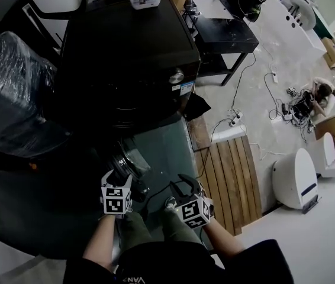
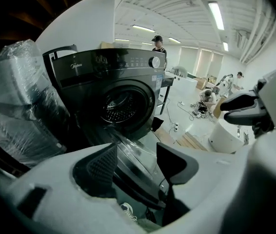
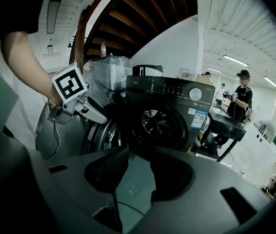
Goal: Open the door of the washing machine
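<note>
The black washing machine (image 1: 126,52) stands ahead with its round door (image 1: 127,158) swung open toward me, the glass bowl facing out. The drum (image 2: 119,106) is exposed. My left gripper (image 1: 117,175) hovers at the door's near edge. In the left gripper view its jaws (image 2: 135,150) stand wide apart, and the door's glass (image 2: 133,162) shows in the gap without either pad pressing on it. My right gripper (image 1: 184,185) hangs to the right of the door, open, with only floor between its fingers (image 3: 139,152). The right gripper view also shows the left gripper (image 3: 74,104) beside the door (image 3: 99,130).
A plastic-wrapped appliance (image 1: 7,93) stands left of the machine. A black table (image 1: 224,34) is behind on the right, with a wooden pallet (image 1: 229,176), cables and a power strip (image 1: 235,120) and a white pod (image 1: 295,179) on the floor. People work at the back.
</note>
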`<state>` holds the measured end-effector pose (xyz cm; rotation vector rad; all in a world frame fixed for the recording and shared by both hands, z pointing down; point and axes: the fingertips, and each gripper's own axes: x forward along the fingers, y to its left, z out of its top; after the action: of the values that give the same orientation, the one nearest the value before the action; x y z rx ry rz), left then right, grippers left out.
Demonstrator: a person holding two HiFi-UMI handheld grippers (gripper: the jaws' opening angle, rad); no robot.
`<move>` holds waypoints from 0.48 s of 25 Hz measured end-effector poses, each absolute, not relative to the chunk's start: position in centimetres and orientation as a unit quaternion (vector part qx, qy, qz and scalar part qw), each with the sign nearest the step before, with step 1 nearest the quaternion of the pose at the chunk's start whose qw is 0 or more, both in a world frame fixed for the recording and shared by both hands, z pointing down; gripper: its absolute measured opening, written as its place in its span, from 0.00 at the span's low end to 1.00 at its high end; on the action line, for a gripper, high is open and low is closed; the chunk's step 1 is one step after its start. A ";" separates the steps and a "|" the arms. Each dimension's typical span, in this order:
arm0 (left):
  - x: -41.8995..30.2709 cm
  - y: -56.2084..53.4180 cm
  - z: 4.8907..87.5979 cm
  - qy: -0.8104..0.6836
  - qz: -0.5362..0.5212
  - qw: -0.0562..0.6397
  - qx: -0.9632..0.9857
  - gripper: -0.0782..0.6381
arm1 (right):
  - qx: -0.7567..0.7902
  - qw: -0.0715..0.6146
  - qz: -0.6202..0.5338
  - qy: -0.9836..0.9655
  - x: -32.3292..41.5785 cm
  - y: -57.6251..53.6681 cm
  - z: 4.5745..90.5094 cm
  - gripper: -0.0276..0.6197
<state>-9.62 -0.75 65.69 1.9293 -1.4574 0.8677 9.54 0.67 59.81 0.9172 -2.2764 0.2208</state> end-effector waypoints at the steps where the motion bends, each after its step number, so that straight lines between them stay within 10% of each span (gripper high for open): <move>1: -10.4 -0.5 66.0 -0.545 0.320 0.287 0.720 0.46 | 0.351 0.333 0.083 -0.871 9.0 0.8 59.7 0.27; 12: -22.1 2.2 67.4 -0.530 0.332 0.297 0.722 0.46 | 0.359 0.343 0.086 -0.864 -0.3 2.8 58.4 0.27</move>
<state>-22.05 2.17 67.35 1.9185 -1.4087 0.8817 -0.32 2.83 58.42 0.9325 -2.2448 0.2238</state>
